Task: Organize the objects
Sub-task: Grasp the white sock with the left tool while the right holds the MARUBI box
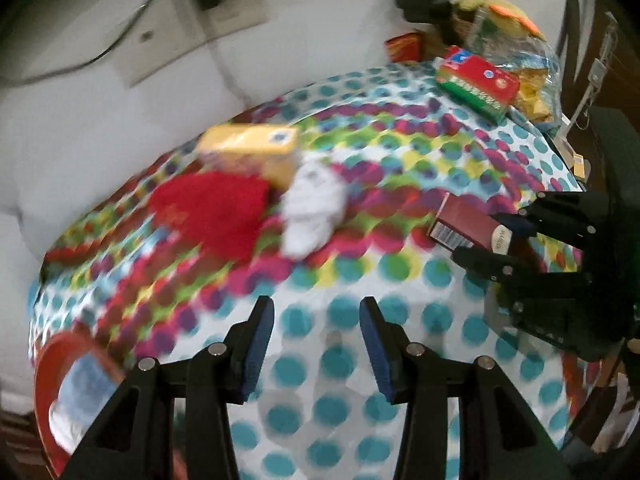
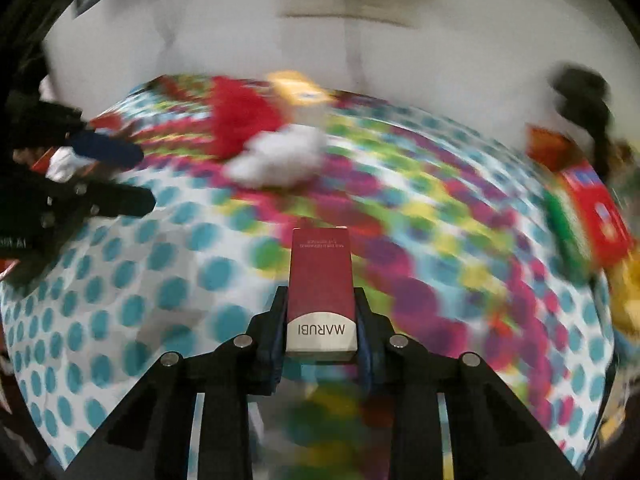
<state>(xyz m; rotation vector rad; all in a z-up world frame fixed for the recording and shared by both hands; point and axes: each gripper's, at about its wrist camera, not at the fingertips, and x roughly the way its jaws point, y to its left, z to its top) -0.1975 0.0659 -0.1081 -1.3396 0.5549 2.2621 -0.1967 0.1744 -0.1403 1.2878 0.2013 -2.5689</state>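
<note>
Here the right hand-held gripper (image 2: 320, 320) is clamped on a dark red box (image 2: 320, 280) printed "MARUBI", its two fingers pressing the box's long sides near the pale end, so most of the box sticks out forward over the bench (image 2: 132, 292). The left hand-held gripper (image 1: 316, 344) holds nothing; its blue-padded fingers stand apart above the spotted cloth.

The grip sits near one end of the box, so I judge the free end could swing or slip if the box is moved quickly, and both views are smeared with motion blur, which suggests speed. The two tools are also near each other, the right one showing at the edge of the left view, so a crossing move might knock them together.

Farther out on the bench lie a red cloth (image 1: 212, 212) and a crumpled white cloth (image 1: 314, 208), just beside each other, with a yellow box (image 1: 252, 148) behind them. Well apart, at the far right end, a red and green box (image 1: 476, 80) leans on a clear bag of snacks (image 1: 528, 80). A red bowl (image 1: 56, 364) with something white and blue inside sits at the near left edge.

The bench wears a cloth of coloured dots and stands against a white wall (image 1: 100, 120) with a dark cable (image 1: 120, 36) running across it.
</note>
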